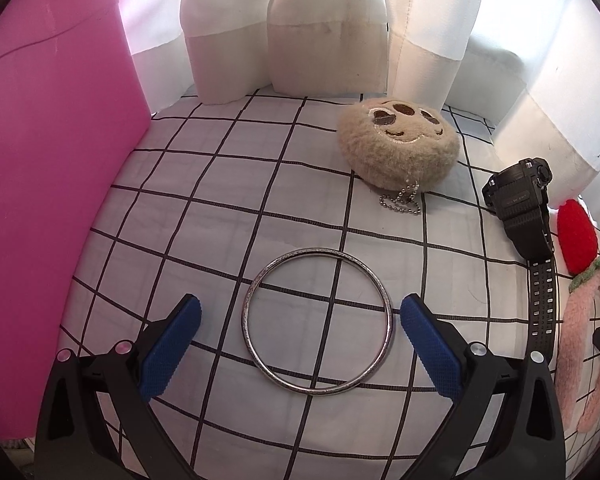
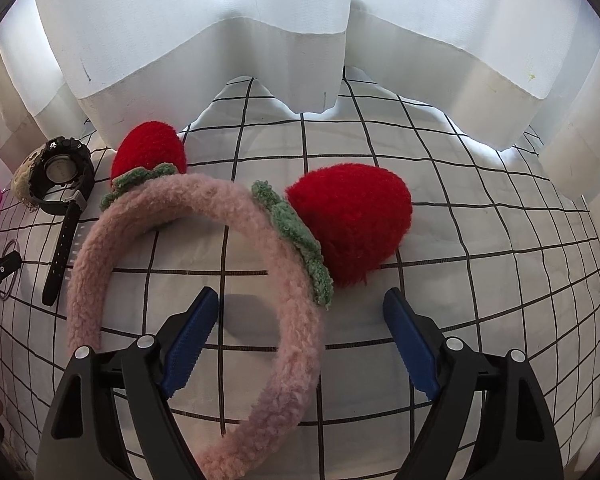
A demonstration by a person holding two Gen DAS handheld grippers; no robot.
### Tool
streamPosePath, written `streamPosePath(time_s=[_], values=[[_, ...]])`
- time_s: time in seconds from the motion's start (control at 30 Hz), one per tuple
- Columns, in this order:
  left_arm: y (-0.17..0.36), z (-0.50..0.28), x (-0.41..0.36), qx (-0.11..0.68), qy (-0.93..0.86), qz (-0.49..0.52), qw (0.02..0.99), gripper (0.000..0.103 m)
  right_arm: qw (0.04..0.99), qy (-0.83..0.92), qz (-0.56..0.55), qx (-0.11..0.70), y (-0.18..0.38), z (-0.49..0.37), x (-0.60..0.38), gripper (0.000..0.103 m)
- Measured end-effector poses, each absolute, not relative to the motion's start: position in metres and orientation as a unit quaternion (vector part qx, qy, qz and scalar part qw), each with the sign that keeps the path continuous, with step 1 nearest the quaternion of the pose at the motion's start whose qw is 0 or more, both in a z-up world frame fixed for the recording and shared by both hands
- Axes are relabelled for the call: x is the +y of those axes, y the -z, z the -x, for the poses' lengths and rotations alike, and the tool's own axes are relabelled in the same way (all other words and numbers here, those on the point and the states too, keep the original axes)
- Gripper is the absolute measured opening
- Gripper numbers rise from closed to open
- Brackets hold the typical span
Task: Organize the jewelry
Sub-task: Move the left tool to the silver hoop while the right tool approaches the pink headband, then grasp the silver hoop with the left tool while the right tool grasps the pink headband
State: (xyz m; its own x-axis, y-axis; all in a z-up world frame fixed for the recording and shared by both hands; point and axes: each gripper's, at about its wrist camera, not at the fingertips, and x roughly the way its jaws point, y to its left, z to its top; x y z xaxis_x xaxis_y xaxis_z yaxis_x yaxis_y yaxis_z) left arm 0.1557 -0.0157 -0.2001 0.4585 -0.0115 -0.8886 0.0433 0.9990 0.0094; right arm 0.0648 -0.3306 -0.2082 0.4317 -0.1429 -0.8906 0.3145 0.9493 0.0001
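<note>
Left fingers [image 1: 300, 312] spread wide, straddling silver bangle [image 1: 316, 322] flat on checked sheet [image 1: 204, 200], untouched. Right fingers [image 2: 300, 304] wide around pink strawberry headband [image 2: 204, 288], pads clear. Black watch [image 2: 62, 184] beside headband.

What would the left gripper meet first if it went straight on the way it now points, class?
Most likely the silver bangle, lying flat on the checked cloth between the open fingers of the left gripper. Depth is unclear, so it may land on cloth inside the ring.
</note>
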Motion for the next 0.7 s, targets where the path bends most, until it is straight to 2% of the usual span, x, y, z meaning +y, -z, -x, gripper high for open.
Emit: streamPosePath(time_s=[0.37,0.43,0.5,0.57,0.63,0.67,0.7], values=[[0.199,-0.153,-0.014,0.521,0.029,-0.020,0.853,0.096,0.846,0.126,-0.082,0.512,0.210,-0.074,-0.330,0.083],[0.198,-0.152,-0.014,0.522,0.032,-0.022,0.852,0.095,0.850,0.119,-0.075,0.507,0.206,-0.069,-0.326,0.076],[0.196,-0.151,-0.016,0.521,0.036,-0.024,0.853,0.090,0.853,0.114,-0.069,0.504,0.203,-0.070,-0.321,0.057],[0.194,-0.150,-0.021,0.518,0.044,-0.026,0.854,0.081,0.855,0.112,-0.066,0.502,0.202,-0.071,-0.318,0.049],[0.191,-0.147,-0.027,0.514,0.055,-0.033,0.855,0.071,0.857,0.110,-0.060,0.499,0.201,-0.072,-0.316,0.032],[0.191,-0.145,-0.031,0.514,0.056,-0.037,0.855,0.071,0.858,0.108,-0.058,0.500,0.200,-0.072,-0.315,0.016],[0.190,-0.145,-0.030,0.514,0.057,-0.033,0.855,0.071,0.857,0.108,-0.054,0.500,0.200,-0.073,-0.315,0.014]])
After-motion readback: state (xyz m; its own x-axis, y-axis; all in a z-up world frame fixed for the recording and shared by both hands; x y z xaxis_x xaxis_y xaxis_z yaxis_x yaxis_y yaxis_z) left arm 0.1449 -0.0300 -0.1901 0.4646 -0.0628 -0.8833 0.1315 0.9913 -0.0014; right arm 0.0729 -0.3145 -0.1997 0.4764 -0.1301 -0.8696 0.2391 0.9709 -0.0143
